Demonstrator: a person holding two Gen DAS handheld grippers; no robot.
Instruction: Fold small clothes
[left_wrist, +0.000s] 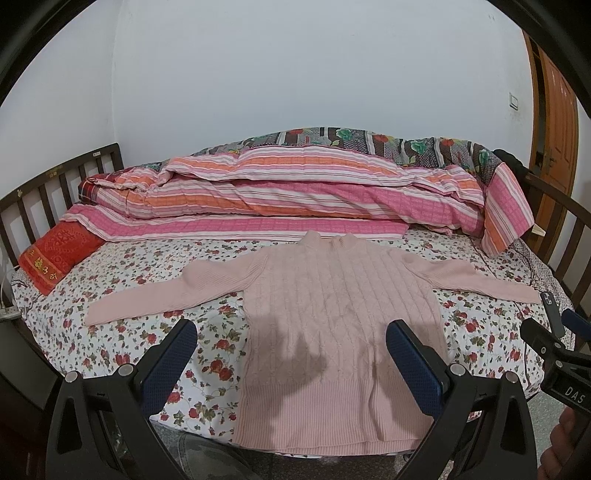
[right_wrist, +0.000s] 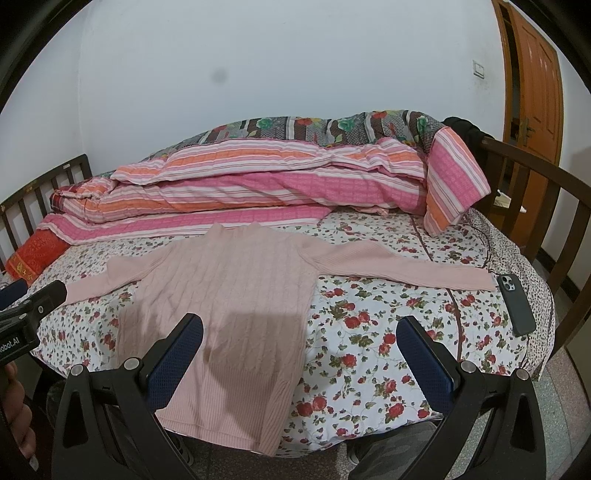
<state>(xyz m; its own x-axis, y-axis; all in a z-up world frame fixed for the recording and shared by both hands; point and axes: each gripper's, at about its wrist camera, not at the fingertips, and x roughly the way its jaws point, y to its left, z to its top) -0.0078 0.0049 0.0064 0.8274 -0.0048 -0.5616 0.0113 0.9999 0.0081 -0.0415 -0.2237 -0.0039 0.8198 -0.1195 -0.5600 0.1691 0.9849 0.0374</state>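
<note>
Sweater (left_wrist: 340, 314) was the whole job, a pink cable-knit one, and from where I stood nothing had been folded on it. It lay flat on the bed (left_wrist: 122, 332), face up, collar toward the wall and hem hanging slightly over the near edge. Both sleeves (right_wrist: 406, 267) were stretched straight out to the sides, no crease anywhere, so I'd say the task was right at the start: sleeves to bring in, then the body to double over, all of it left to do.

Behind it a big striped quilt (left_wrist: 280, 199) was heaped along the back of the bed, touching or nearly touching the collar. A red cushion (left_wrist: 55, 254) sat off by the headboard end. A phone (right_wrist: 515, 304) lay just past the cuff of the sleeve on the person's right, close enough that I'd guess it could get nudged when that sleeve gets picked up.

Left gripper (left_wrist: 291, 343) hung over the lower body of the sweater, jaws spread wide, holding nothing. Right gripper (right_wrist: 301, 341) was over the sweater's edge and the bare sheet beside it, jaws equally wide and empty. Neither touched the knit.
</note>
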